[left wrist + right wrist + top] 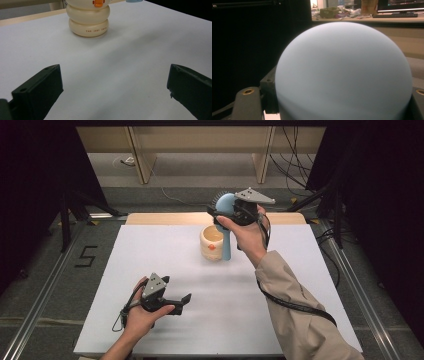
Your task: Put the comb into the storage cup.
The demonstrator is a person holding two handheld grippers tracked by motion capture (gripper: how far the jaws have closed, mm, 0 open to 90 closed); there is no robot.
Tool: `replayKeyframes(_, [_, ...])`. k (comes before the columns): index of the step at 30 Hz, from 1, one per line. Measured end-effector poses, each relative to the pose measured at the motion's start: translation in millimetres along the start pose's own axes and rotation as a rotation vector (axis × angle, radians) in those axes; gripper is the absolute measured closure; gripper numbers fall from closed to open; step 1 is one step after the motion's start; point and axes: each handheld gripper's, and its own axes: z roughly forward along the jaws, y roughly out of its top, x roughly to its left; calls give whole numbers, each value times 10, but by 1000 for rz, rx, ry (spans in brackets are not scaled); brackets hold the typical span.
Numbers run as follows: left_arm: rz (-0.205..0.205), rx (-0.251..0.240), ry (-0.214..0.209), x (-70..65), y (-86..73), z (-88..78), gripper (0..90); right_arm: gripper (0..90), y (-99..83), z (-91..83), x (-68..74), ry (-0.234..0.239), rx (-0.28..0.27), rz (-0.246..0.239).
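Brush [227,220] and mug [212,242] are what this moment is about. The right gripper [220,212] is clenched on the head end of the pale blue brush — in the right gripper view its rounded back [344,72] bulges between the two black jaws, which sit against its sides. In the high view the brush hangs with its long axis close to upright: bristled head at the top, handle running down and ending beside the cream mug, just off its right flank, so near that I cannot tell whether they touch. The mug stands upright on the white table [150,250], towards the far edge and roughly central, with a small orange mark [98,2] on its side.

The left gripper [186,299] rests low over the near left part of the table, well apart from the mug, its jaws spread wide with nothing between them — the left gripper view looks across bare tabletop to the ringed base of the mug.

The relation that matters: the handle tip lies outside the rim, to the mug's right. If the brush is meant to go into the mug, it probably needs lifting clear of the rim and shifting left before lowering, and the right hand is already there to do it
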Motion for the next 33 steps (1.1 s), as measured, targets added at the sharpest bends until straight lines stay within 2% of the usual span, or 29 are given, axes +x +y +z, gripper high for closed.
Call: replayKeyframes(33, [-2, -2, 0, -1, 0, 5, 0, 245, 77, 41, -59, -27, -51, -3])
